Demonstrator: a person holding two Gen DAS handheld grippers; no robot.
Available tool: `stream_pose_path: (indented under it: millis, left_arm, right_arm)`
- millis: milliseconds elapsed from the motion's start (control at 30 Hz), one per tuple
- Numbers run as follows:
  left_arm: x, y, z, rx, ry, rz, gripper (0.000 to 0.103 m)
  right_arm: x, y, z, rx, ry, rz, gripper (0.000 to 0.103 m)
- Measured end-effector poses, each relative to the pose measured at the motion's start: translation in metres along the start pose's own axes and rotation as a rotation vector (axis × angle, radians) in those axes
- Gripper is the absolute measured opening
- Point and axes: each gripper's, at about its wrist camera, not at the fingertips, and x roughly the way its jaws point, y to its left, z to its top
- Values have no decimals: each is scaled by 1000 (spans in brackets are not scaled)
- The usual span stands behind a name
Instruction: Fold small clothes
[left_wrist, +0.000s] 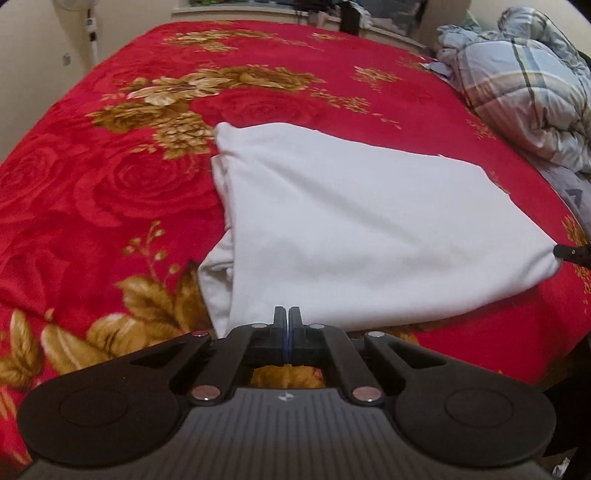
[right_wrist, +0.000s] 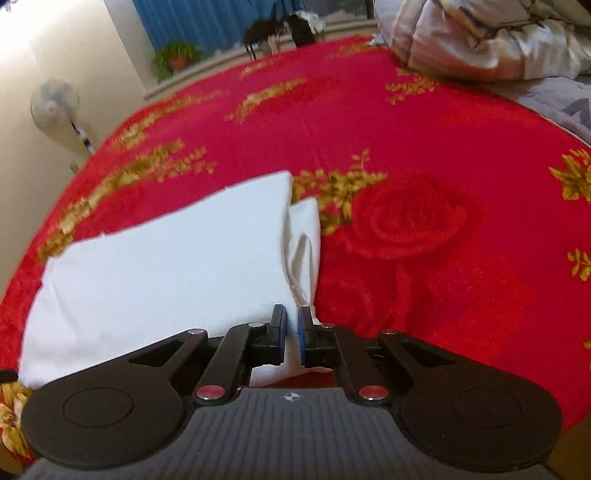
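A white garment (left_wrist: 369, 221) lies folded into a rough rectangle on a red blanket (left_wrist: 110, 184) with gold flowers. My left gripper (left_wrist: 288, 314) is shut, its tips pinching the garment's near edge. At the far right of that view, my right gripper (left_wrist: 557, 251) pulls a corner of the cloth into a point. In the right wrist view the white garment (right_wrist: 166, 266) fills the lower left. My right gripper (right_wrist: 293, 317) is shut on its near corner, with white cloth in the thin slit between the blue pads. An under layer (right_wrist: 306, 236) sticks out beside the fold.
A crumpled plaid quilt (left_wrist: 524, 92) is heaped at the bed's far right, also seen as the pale quilt (right_wrist: 480, 37) from the right wrist. A standing fan (right_wrist: 54, 103) is by the wall on the left. A potted plant (right_wrist: 177, 57) sits on the window sill beyond the bed.
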Motion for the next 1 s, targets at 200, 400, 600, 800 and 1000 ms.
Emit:
stream_pose_path:
  millis: [200,400,600,800,1000]
  left_arm:
    - [5,10,-4,-32,1,15,0]
    - [8,17,0,-66,-17,-10,0]
    - [-2,16,10,-111,-96,-113,1]
    - [52,21,0,-120,144,32,2]
    - [26,15,13,-147,17,-35,4]
  right_arm:
    - [13,-4,-5,-5,48,-30,6]
    - [25,0,-11,-46,104,-106,8]
    - [4,-2,-4,-18,-25,-110,10]
    - [39,-2,-17,-44,159,-117,24]
    - [24,5,-15,-71,54,-108,32]
